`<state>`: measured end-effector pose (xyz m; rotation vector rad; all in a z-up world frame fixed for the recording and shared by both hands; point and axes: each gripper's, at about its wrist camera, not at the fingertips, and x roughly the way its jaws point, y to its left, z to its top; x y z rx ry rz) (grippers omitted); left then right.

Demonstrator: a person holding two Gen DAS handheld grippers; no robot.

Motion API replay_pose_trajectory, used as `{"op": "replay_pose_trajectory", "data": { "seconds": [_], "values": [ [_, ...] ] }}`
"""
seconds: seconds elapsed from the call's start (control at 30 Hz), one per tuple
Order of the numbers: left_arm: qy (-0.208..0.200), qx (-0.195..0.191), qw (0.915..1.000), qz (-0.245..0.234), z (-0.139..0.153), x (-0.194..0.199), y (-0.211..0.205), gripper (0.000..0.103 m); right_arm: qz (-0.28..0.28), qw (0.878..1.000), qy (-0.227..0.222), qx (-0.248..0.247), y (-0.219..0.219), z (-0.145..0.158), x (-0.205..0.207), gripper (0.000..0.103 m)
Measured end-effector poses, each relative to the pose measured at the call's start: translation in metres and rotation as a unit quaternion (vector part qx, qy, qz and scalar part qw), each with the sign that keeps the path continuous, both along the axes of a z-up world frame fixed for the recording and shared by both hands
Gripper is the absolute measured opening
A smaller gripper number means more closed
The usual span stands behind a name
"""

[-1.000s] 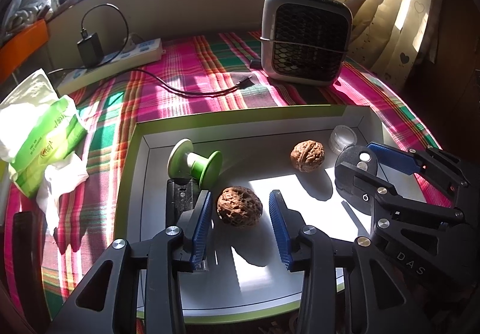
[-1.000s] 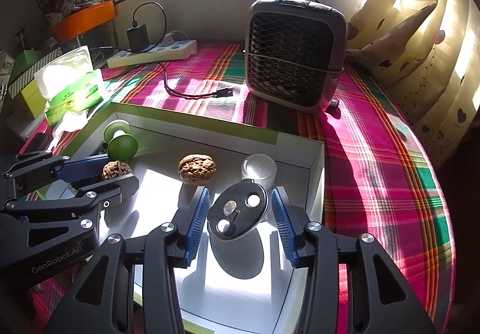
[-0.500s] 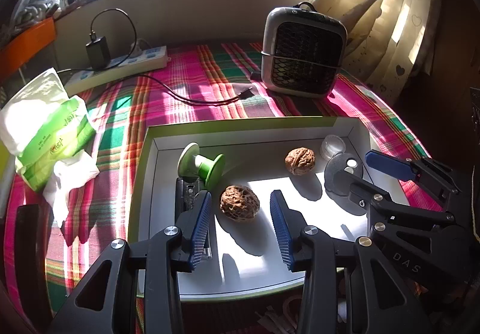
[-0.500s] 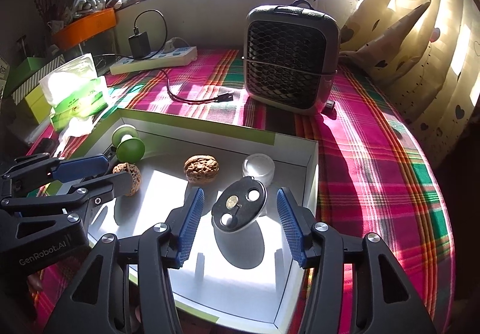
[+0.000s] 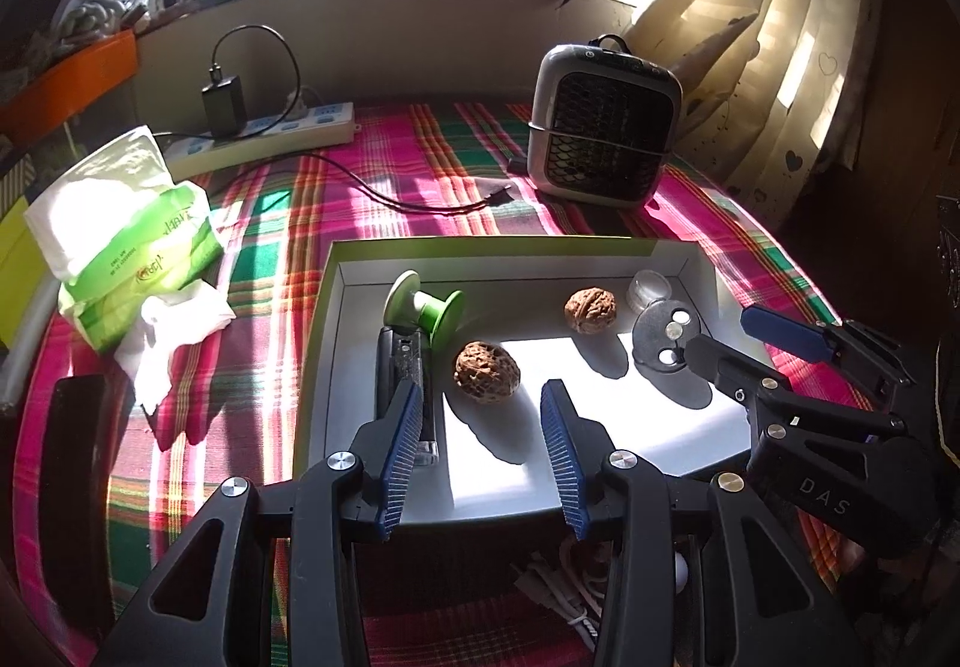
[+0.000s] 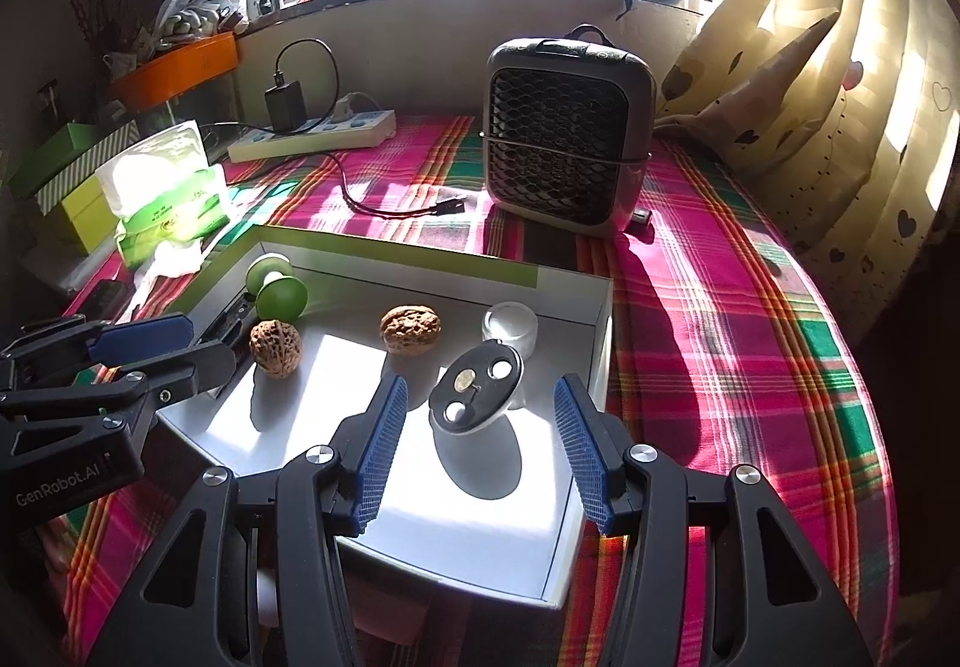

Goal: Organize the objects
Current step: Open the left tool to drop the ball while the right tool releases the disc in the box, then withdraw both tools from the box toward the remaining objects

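Mostly wrinkled round walnuts (image 5: 485, 370), smooth green spool (image 5: 423, 306), white tray (image 5: 600, 451).

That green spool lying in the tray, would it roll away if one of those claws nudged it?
Probably, a little. The green spool lies on its side on two round flanges, so a nudge across its axle would likely roll it. The tray wall and the dark object beside it should stop it soon. It looks like hard plastic, likely light and stiff.
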<state>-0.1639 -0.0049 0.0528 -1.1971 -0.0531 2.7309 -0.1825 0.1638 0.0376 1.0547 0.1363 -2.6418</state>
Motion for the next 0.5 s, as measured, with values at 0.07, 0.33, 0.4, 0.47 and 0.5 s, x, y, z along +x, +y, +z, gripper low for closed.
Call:
{"op": "replay_pose_trajectory", "data": {
  "seconds": [0.07,0.33,0.4,0.47,0.5],
  "values": [
    [0.004,0.001,1.0,0.005,0.002,0.006,-0.003,0.039,0.0,1.0,0.003,0.0,0.001,0.002,0.005,0.052],
    [0.005,0.008,0.9998,0.017,0.002,0.031,-0.015,0.039,0.0,1.0,0.01,-0.004,0.007,0.006,0.023,0.052],
    [0.003,0.006,0.9999,0.016,0.001,0.035,-0.016,0.039,0.0,1.0,0.01,-0.005,0.009,0.006,0.028,0.052],
    [0.004,0.005,0.9999,0.015,0.0,0.039,-0.016,0.039,0.002,1.0,0.012,-0.005,0.01,0.006,0.032,0.052],
    [0.003,0.005,0.9999,0.014,0.0,0.041,-0.016,0.039,0.003,1.0,0.014,-0.005,0.011,0.007,0.035,0.052]
  ]
}}
